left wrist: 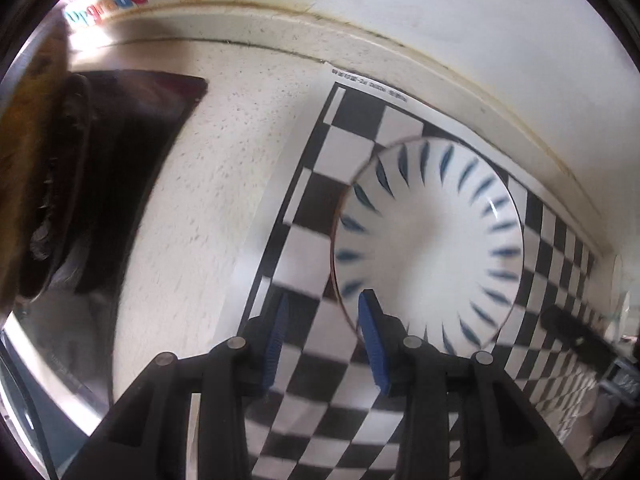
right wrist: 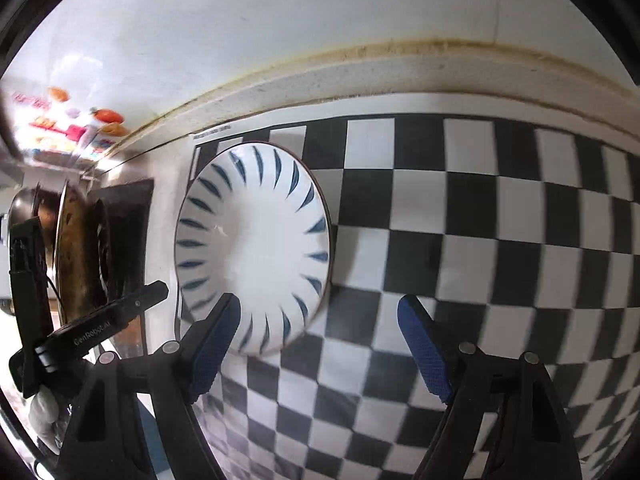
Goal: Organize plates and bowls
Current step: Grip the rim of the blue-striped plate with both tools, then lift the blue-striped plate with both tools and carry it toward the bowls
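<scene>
A white bowl (left wrist: 428, 248) with blue streaks round its inside stands upright on a black-and-white checkered mat (left wrist: 316, 364), near the mat's corner by the wall. My left gripper (left wrist: 325, 298) hovers over the bowl's near-left rim, its blue pads a narrow gap apart with nothing between them. In the right wrist view the same bowl (right wrist: 252, 252) lies ahead and to the left on the mat (right wrist: 480, 240). My right gripper (right wrist: 319, 300) stands wide open above the mat, its left finger (right wrist: 216, 336) overlapping the bowl's near edge in the picture, holding nothing.
A dark, soiled pan (left wrist: 60, 200) sits on a black stove top (left wrist: 152, 128) left of the mat; the right wrist view shows the pan (right wrist: 76, 248) too. A raised ledge (right wrist: 400, 68) and white wall close off the back. The left gripper's black body (right wrist: 104, 324) is between pan and bowl.
</scene>
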A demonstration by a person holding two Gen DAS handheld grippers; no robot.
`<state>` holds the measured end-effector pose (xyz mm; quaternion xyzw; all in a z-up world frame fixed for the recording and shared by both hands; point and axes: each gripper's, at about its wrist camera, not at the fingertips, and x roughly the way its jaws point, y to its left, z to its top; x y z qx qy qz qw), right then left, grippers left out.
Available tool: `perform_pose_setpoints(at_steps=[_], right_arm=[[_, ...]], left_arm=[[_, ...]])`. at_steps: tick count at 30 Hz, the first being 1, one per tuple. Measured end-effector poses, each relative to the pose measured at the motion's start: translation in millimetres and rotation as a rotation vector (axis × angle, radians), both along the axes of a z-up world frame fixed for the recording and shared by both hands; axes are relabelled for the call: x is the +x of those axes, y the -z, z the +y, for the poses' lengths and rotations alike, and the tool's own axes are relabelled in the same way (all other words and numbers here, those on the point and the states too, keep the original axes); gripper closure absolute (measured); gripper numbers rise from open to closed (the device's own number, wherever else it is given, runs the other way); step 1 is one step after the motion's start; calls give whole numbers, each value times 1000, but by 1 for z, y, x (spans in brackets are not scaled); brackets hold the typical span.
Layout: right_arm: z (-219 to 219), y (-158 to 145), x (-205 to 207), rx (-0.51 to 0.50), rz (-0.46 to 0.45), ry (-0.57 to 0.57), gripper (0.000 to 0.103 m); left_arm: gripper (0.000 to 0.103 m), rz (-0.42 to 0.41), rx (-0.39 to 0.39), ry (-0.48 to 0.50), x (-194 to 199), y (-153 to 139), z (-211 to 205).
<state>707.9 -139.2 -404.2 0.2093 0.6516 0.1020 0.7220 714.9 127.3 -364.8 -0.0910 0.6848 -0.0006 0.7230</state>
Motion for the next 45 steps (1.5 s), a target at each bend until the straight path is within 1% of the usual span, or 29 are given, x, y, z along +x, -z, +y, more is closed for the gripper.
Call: perform_pose_setpoints(at_steps=[3,5,6,8,9,10,11,12,14,15,16,19,21,25,32,35,38,45], right_arm=[[4,14,12,30,35,18,28],[7,23,20,52,54,29,37],[8,26,24,57,61,33,39],[10,34,31,65,76,45,48],[9,36,32,71,81,48,51],[10,38,34,80,87,51,60],[11,42,37,90,96,48,67],[12,44,39,84,103,44,69],[16,51,42,54,119,27,81],[17,54,43,46,122,23,83],[17,54,43,45,122,23,87],[15,56,43,53,109,13,89],[14,55,39,53,100,8,89],[12,54,30,47,81,-12,89],[-6,33,6,54,31,-12,89],[-15,20,-6,58,13,-7,90],[-36,0,-26,75,-15,3,91],[-77,-48,-81,84,-93,34,91]], left_arm=[[69,19,-43,6,17,10,5],[69,23,-63,25,28,15,4],[69,23,-66,36,31,18,2],[69,33,-82,65,38,23,-2],[69,38,-80,74,40,25,-5],[70,45,-74,89,42,29,-7],[71,50,-76,100,45,32,-10],[72,55,-72,110,46,35,-12],[73,49,-51,127,47,37,-15],[74,42,-44,133,46,38,-16],[77,38,-37,137,46,38,-17],[81,26,-38,125,43,38,-15],[81,30,-60,106,40,38,-12],[81,6,-48,107,30,39,-20],[81,-31,-69,119,9,23,-35],[81,-44,-79,130,2,10,-46],[81,-59,-88,143,-11,-4,-55],[81,-119,-112,208,-49,-55,-95]])
